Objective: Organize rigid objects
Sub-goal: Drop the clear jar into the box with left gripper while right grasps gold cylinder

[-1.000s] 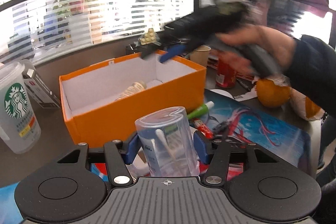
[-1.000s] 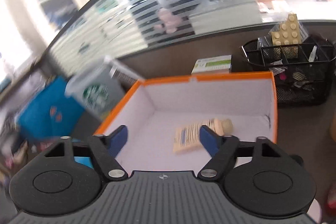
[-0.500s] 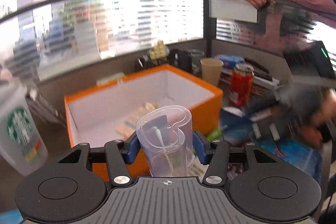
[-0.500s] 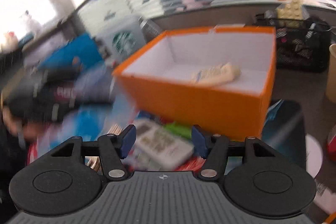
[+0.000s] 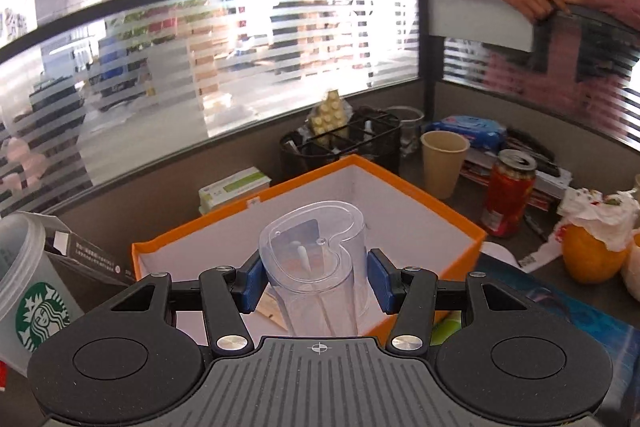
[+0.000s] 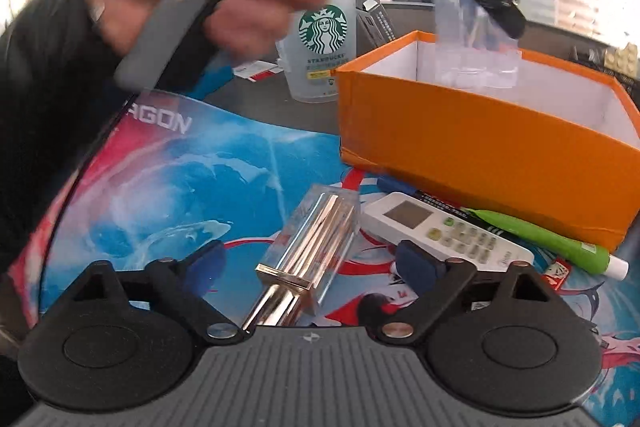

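Your left gripper [image 5: 316, 281] now holds the clear jar [image 5: 316, 259] above the orange box [image 5: 460, 223], mid-frame. Your right gripper [image 6: 310, 265] has dropped to the table; jaws opening around the gold tube [image 6: 310, 247], not yet pressing it.

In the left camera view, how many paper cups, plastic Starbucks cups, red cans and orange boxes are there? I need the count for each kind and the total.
Paper cup: 1
Starbucks cup: 1
Red can: 1
Orange box: 1
Total: 4
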Demonstrator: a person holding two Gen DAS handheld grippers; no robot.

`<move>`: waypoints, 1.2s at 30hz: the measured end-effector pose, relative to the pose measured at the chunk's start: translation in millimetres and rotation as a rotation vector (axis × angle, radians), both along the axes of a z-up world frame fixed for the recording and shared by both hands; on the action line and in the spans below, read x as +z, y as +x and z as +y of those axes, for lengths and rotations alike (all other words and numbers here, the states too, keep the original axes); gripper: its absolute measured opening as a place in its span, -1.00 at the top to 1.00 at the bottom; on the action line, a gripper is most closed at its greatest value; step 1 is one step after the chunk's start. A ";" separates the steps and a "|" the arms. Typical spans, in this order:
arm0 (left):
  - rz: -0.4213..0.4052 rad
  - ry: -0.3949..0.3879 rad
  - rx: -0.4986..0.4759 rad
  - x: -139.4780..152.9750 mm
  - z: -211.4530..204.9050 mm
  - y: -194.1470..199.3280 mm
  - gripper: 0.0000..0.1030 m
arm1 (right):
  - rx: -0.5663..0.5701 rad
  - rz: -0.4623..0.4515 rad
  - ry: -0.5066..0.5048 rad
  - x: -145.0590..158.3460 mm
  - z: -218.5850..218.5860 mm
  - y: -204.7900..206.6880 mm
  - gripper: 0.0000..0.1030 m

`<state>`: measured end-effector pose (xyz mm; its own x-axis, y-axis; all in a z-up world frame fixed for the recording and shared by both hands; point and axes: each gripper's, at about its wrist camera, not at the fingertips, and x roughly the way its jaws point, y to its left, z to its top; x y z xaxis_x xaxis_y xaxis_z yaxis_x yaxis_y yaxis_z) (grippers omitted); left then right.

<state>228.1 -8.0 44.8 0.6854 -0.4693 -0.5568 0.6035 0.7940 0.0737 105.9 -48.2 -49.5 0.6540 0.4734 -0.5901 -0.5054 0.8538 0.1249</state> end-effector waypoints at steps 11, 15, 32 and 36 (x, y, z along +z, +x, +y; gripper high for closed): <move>0.160 0.076 0.064 -27.7 -3.2 58.2 0.01 | -0.049 -0.027 -0.104 -22.0 35.3 -2.0 -0.83; 0.197 0.099 0.087 -37.5 -4.7 71.3 0.01 | -0.052 -0.037 -0.129 -28.0 41.6 -2.7 -0.78; 0.301 0.177 0.178 -71.5 -15.9 86.5 -0.08 | -0.023 -0.031 -0.126 -36.7 34.2 2.6 0.18; 0.259 0.205 0.205 -73.2 -16.1 81.2 -0.55 | -0.011 -0.033 -0.129 -37.0 32.8 2.3 0.19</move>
